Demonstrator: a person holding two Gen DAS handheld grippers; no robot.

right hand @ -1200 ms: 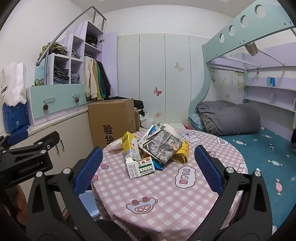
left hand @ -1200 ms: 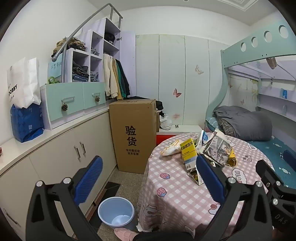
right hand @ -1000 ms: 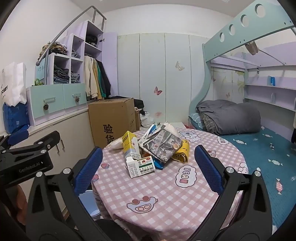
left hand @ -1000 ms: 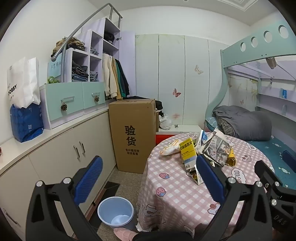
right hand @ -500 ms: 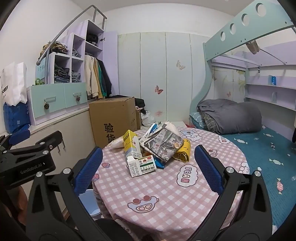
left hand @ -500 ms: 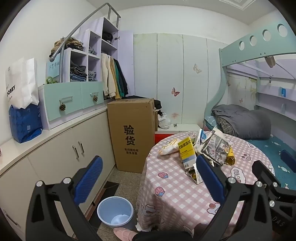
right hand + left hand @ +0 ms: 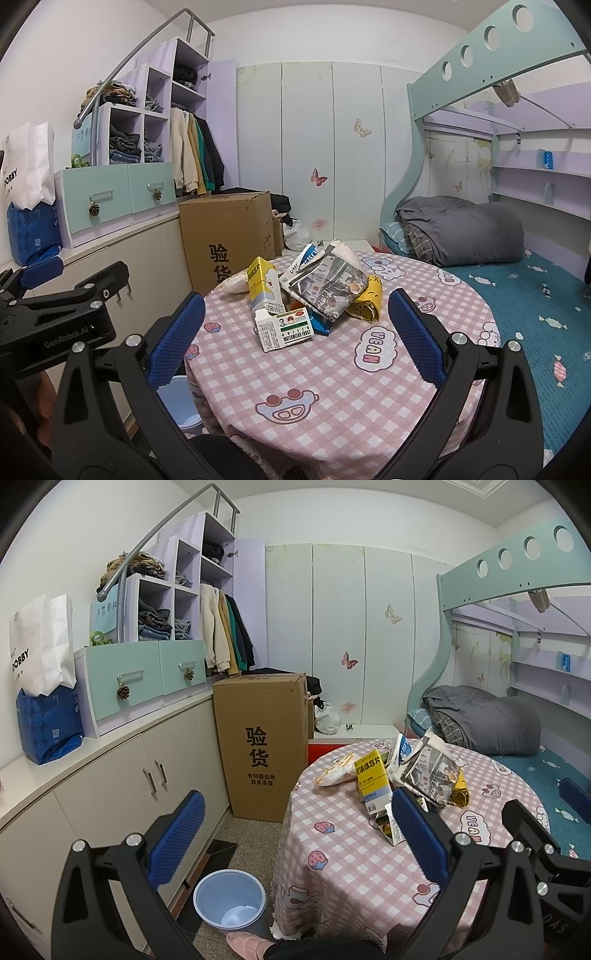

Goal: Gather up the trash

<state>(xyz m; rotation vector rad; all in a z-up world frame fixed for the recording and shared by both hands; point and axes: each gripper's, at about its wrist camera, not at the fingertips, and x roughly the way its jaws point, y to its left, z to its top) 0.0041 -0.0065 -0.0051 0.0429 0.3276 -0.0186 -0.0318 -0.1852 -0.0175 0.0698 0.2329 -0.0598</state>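
Both grippers, left [image 7: 295, 834] and right [image 7: 295, 332], hang released, holding nothing. The trash [image 7: 314, 291] sits piled mid-table [image 7: 369, 387], far of the right gripper. The bin [image 7: 229, 899] stands on the floor, left of the table.

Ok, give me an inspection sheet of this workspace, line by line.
Surface: round table with pink checked cloth, cartoon prints.
Job's things: trash heap mid-table: yellow carton, white Watermelon Frost box, crumpled newspaper, yellow wrapper, pale bag; pale blue bin on the floor left of the table.
Clutter: nothing seen beyond the heap.
Grippers: left gripper and right gripper both open, holding nothing.
Cables: nothing seen.
Surroundings: tall cardboard box, cabinets, bunk bed with grey duvet.
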